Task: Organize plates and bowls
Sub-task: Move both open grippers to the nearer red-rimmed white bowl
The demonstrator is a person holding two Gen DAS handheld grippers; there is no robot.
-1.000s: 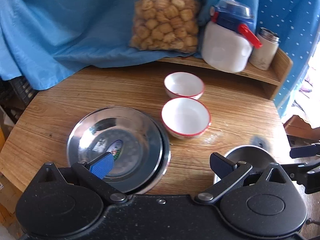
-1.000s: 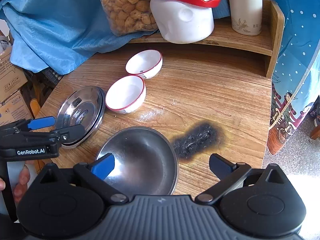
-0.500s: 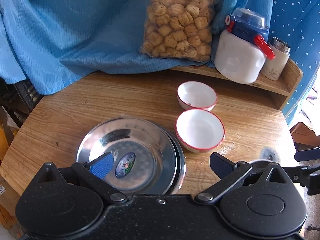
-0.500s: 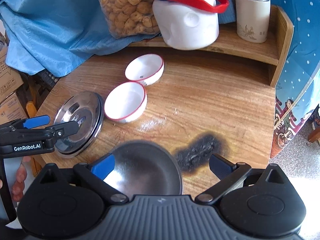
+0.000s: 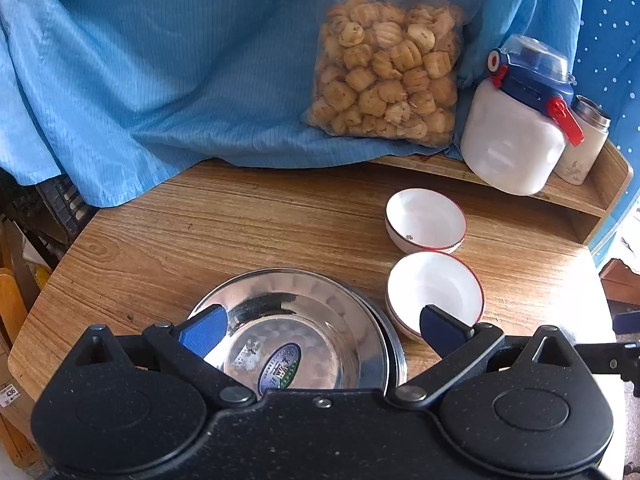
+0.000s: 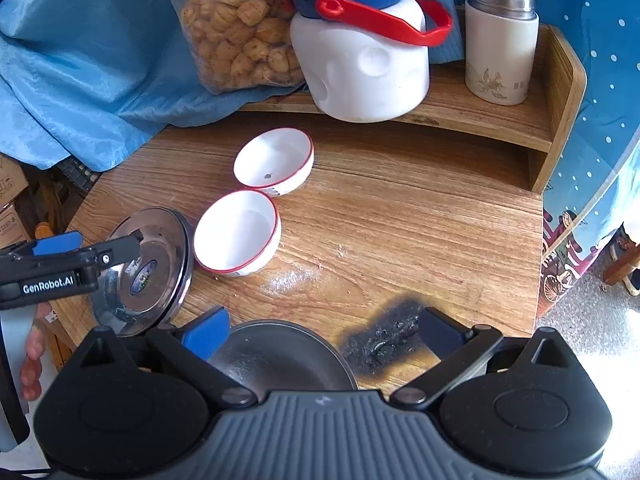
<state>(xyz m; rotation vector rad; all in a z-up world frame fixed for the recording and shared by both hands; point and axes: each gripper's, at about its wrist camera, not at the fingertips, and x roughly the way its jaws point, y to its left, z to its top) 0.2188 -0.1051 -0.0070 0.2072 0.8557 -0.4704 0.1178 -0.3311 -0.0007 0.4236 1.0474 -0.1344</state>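
Observation:
Two steel plates (image 5: pixel 296 320) lie stacked at the table's front left, also in the right wrist view as the steel plates (image 6: pixel 148 268). My left gripper (image 5: pixel 320 328) hovers open over them, empty; from the right it shows as the left gripper (image 6: pixel 92 245) above their left rim. Two white, red-rimmed bowls stand side by side to the right: the near bowl (image 5: pixel 436 284) (image 6: pixel 238 230) and the far bowl (image 5: pixel 424 220) (image 6: pixel 274 160). A third steel dish (image 6: pixel 280 356) sits at the front edge under my open right gripper (image 6: pixel 322 330), partly hidden by its body.
A burn mark (image 6: pixel 384 340) stains the wood beside the steel dish. On the raised back shelf (image 6: pixel 500 120) stand a white jug (image 6: pixel 360 68), a thermos cup (image 6: pixel 500 48) and a bag of pastries (image 5: pixel 388 76). Blue cloth (image 5: pixel 160 80) hangs behind. A hand (image 6: pixel 34 348) holds the left gripper.
Both grippers have drawn back toward the front edge and tilted up. The plates, bowls and steel dish sit lower in each view; nothing was grasped or shifted.

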